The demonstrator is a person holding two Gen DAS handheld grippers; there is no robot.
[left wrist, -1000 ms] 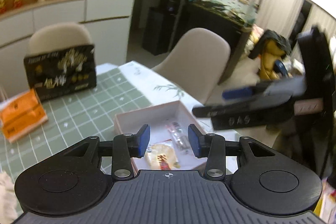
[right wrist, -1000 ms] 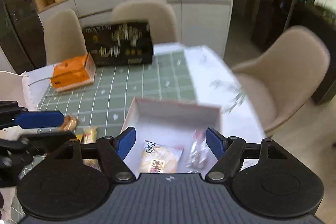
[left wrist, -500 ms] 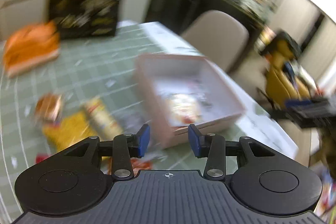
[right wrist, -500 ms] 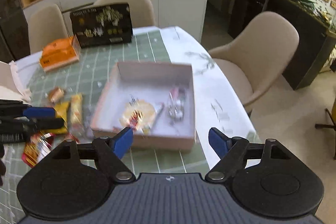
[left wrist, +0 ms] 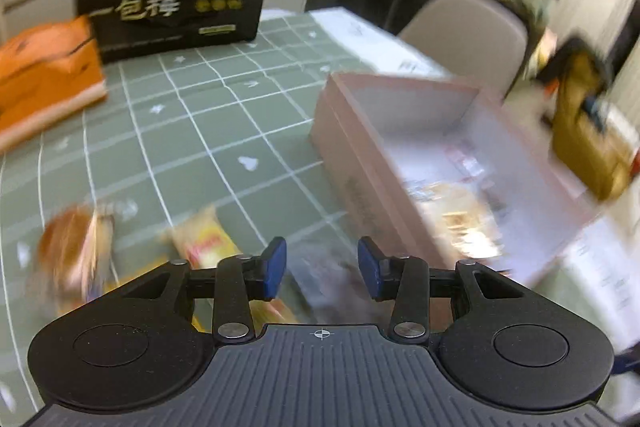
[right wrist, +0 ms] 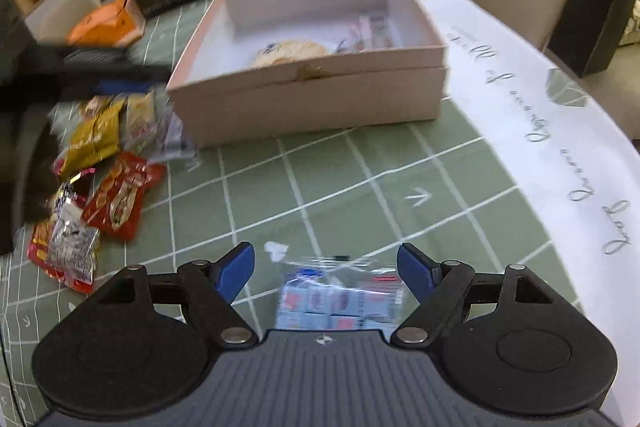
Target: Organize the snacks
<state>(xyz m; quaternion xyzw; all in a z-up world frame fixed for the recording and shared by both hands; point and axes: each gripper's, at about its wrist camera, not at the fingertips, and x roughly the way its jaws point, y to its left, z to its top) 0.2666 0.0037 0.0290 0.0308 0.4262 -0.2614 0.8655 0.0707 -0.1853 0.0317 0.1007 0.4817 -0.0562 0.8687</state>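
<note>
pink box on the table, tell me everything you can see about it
The pink box is a shallow, square, open-topped carton that looks like cardboard, pale pink outside and white inside. A seam runs along its near side, with a small torn brown spot at the middle. It sits flat on the green checked tablecloth. Inside lie a round wrapped cracker and a clear-wrapped snack. Loose snack packets lie just off its left corner.

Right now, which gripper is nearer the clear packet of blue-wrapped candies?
Right. The right gripper hangs just above the candy packet, jaws wide. The left gripper is off by the snack pile, closing.
</note>
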